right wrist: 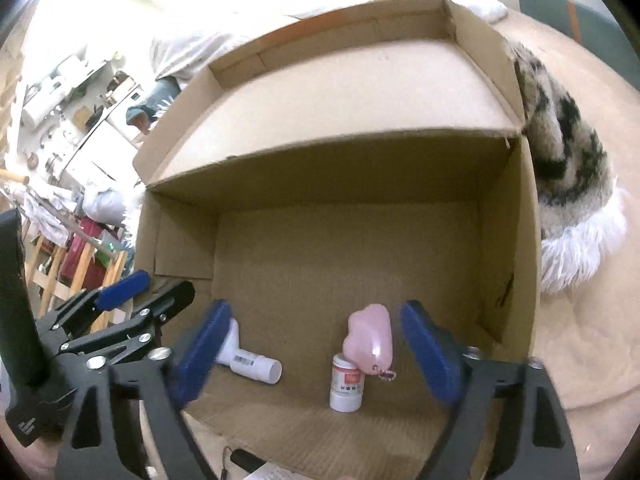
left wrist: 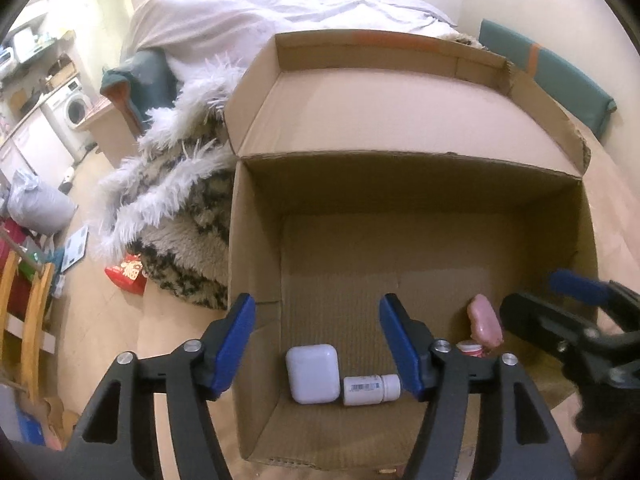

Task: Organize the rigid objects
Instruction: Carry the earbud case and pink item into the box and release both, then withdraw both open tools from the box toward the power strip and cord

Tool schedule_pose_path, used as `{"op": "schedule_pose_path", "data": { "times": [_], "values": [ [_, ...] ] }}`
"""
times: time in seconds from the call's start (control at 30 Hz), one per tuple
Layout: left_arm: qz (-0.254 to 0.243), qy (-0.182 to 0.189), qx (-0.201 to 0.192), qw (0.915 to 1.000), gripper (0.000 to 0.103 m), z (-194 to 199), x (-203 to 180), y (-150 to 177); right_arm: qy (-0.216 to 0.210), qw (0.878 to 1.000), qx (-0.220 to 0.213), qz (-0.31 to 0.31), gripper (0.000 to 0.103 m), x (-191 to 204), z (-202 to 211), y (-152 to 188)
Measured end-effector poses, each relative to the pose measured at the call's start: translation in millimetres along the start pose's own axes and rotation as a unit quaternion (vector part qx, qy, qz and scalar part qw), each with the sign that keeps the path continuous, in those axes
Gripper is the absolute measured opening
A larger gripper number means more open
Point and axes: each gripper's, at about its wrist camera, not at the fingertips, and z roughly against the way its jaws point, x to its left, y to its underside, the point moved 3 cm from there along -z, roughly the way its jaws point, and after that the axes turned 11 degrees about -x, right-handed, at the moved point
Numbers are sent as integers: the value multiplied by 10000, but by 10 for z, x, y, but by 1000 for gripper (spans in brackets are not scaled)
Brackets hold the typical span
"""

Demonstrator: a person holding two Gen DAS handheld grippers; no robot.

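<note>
Bedroom floor, open box (left wrist: 256,240): left wrist view shows left gripper (left wrist: 316,344) spread, empty, above white case (left wrist: 312,374) and bottle (left wrist: 370,389) already inside. Right wrist view: right gripper (right wrist: 316,354) wide, pink toy (right wrist: 370,338) leaning on jar (right wrist: 346,384), released. More items likely remain.

A lived-in home: a bed (left wrist: 304,4) with rumpled sheets ahead of the hand-held gripper, a washing machine (left wrist: 74,110) far off left, a shaggy rug (left wrist: 180,216) below.
</note>
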Motion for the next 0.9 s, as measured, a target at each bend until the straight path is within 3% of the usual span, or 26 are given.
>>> {"op": "schedule_pose_path", "data": {
  "times": [0.27, 0.7, 0.9],
  "values": [
    [130, 43, 6, 9999, 66, 23, 37, -37, 57, 9991, -271, -320, 103, -194, 139, -107],
    [297, 87, -631, 9975, 66, 425, 150, -17, 234, 9983, -450, -288, 103, -226, 422, -81],
    [362, -69, -468, 9982, 66, 540, 253, 136, 277, 9981, -494, -225, 103, -201, 614, -16]
  ]
}}
